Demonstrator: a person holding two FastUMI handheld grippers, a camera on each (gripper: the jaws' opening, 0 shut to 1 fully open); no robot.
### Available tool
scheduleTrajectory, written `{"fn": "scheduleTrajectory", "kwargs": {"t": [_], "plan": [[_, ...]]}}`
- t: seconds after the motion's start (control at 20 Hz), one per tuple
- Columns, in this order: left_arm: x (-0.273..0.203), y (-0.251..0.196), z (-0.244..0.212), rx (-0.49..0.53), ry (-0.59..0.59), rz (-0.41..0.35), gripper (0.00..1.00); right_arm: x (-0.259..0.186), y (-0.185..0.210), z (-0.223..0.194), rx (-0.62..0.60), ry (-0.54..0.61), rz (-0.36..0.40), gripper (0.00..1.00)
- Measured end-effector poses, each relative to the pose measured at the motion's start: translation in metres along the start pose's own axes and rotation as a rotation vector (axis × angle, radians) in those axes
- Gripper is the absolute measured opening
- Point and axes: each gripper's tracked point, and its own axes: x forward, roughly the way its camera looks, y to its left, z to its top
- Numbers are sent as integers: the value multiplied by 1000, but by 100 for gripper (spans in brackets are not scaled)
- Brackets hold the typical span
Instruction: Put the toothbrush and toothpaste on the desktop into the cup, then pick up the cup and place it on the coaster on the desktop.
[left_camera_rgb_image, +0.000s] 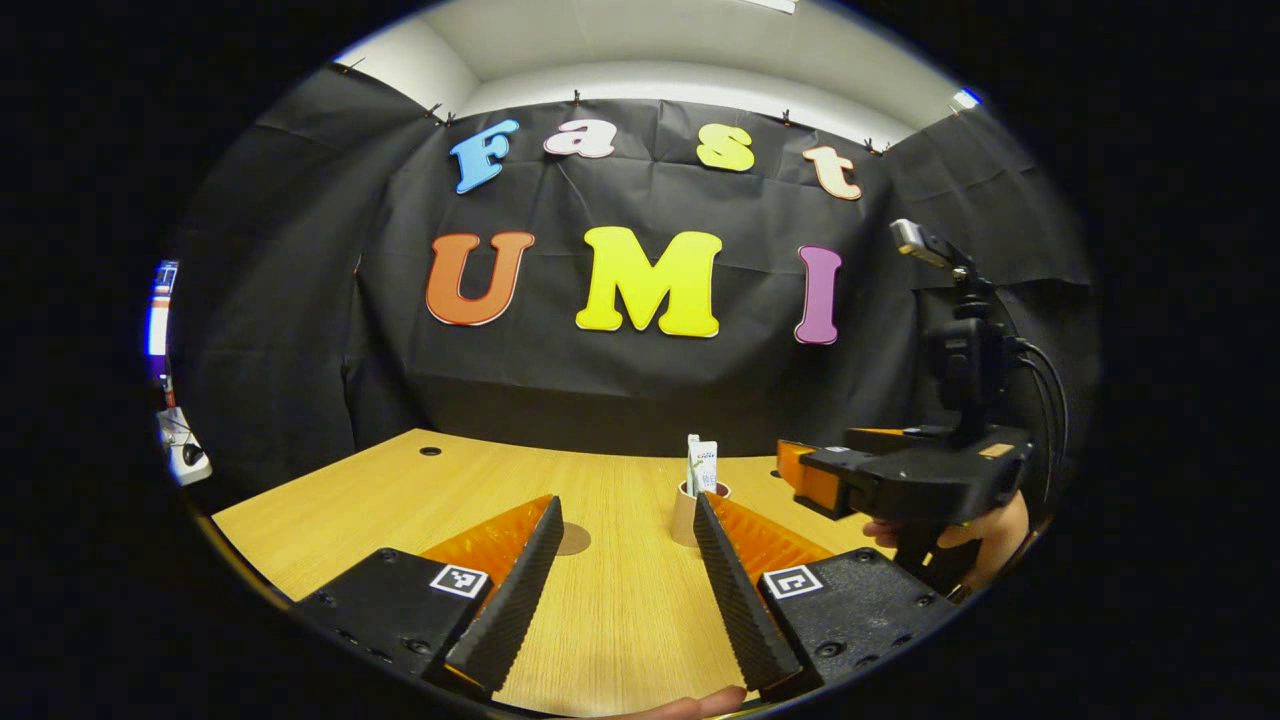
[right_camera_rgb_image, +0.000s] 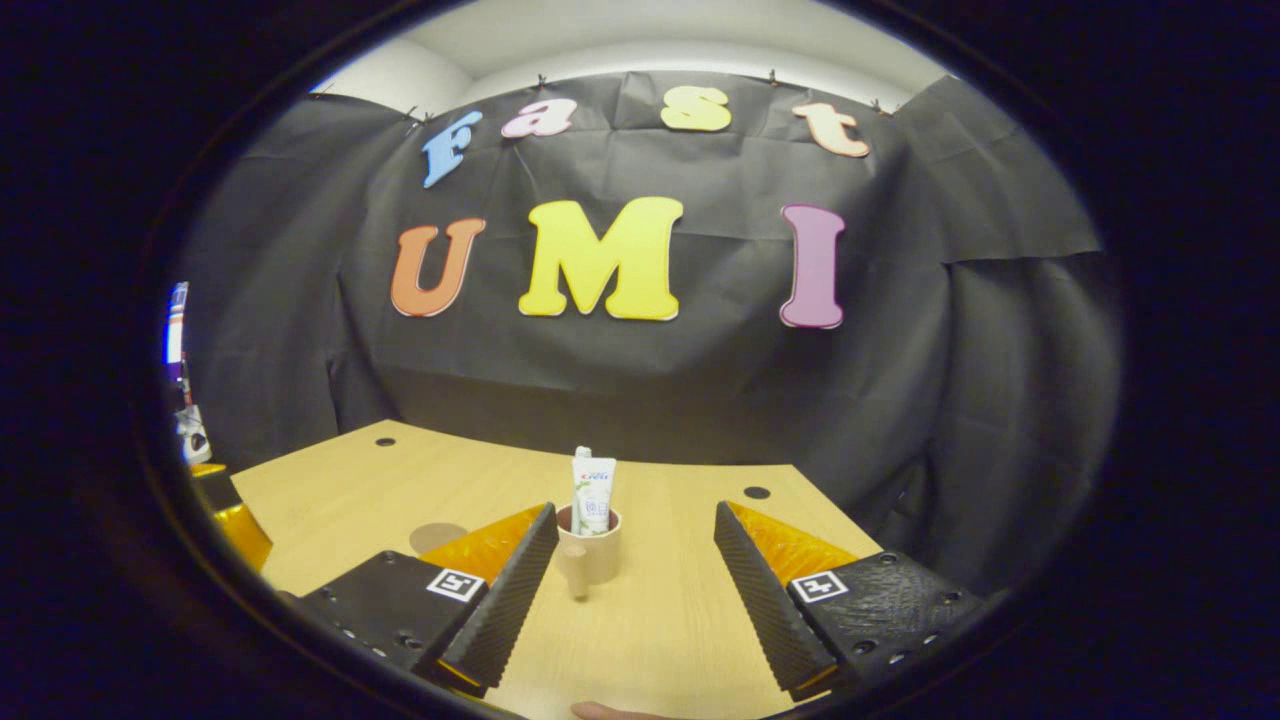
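On the wooden counter (right_camera_rgb_image: 680, 620) stands the cup (right_camera_rgb_image: 590, 552), a pale beige mug upright near the middle of the far half, with its handle (right_camera_rgb_image: 577, 583) turned toward the right gripper view's camera. Out of its mouth rises the toothpaste (right_camera_rgb_image: 593, 494), a white tube standing nearly upright, and beside the tube a thin white stem shows that may be the toothbrush, though it is too small to tell for sure. To the left of the cup, apart from it, lies the coaster (right_camera_rgb_image: 437, 537), a flat round brownish disc resting bare on the wood. In the left gripper view the same cup (left_camera_rgb_image: 688, 515) is partly hidden behind one finger of that claw, the toothpaste (left_camera_rgb_image: 703, 467) poking up above it, and the coaster (left_camera_rgb_image: 572, 539) peeks out just beside the other finger. The right claw (right_camera_rgb_image: 635, 590) is spread wide with nothing between its fingers; the cup sits ahead of it, nearer its left-hand finger and not touched by either. The left claw (left_camera_rgb_image: 628, 585) likewise stands agape and grips nothing, hovering over bare wood. Farther off at the right of the left gripper view the other gripper is seen from the side, a hand (left_camera_rgb_image: 985, 535) wrapped around its grip and a small camera (left_camera_rgb_image: 925, 245) on a post above it. Two round cable holes mark the counter's far edge, and black cloth hangs behind as the booth's wall.
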Motion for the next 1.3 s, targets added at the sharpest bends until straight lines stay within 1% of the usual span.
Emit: {"fn": "scheduleTrajectory", "kwargs": {"t": [0.05,0.15,0.25,0.3,0.35,0.45,0.5,0.55,0.65,0.8,0.95,1.0,1.05,1.1,1.15,1.2,1.3], "plan": [[1,8,0,3,1,17,84,19,10,-1,-1,45,22,95],[-1,13,7,-1,-7,28,85,48,17,-9,-19,137,33,95],[0,16,8,-4,-17,30,84,72,24,-20,-44,234,37,95],[1,22,9,9,-18,38,84,86,24,-31,-56,309,29,93],[0,27,10,15,-23,52,84,94,25,-40,-51,367,25,95],[2,33,10,1,-21,57,84,114,31,-78,-2,567,6,95],[2,33,11,0,-21,46,85,125,33,-102,-16,672,-22,93],[3,35,12,7,-24,46,85,127,32,-113,-23,722,-34,95],[5,37,8,7,-14,46,84,132,31,-134,-6,797,-55,96],[8,38,6,1,-3,35,85,139,38,-155,71,869,-55,81],[9,43,4,-10,3,42,85,140,43,-162,96,902,-36,68],[9,45,2,-16,11,43,84,139,46,-163,88,901,-43,60],[10,47,0,-21,17,46,84,135,45,-163,73,897,-56,41],[12,47,-1,-23,24,51,84,135,48,-165,55,902,-45,25],[11,50,0,-22,25,54,85,136,46,-164,55,902,-41,25],[9,51,2,-18,18,59,85,136,46,-162,75,902,-39,22],[11,49,4,-22,7,47,85,132,47,-159,54,903,-44,20]]}}
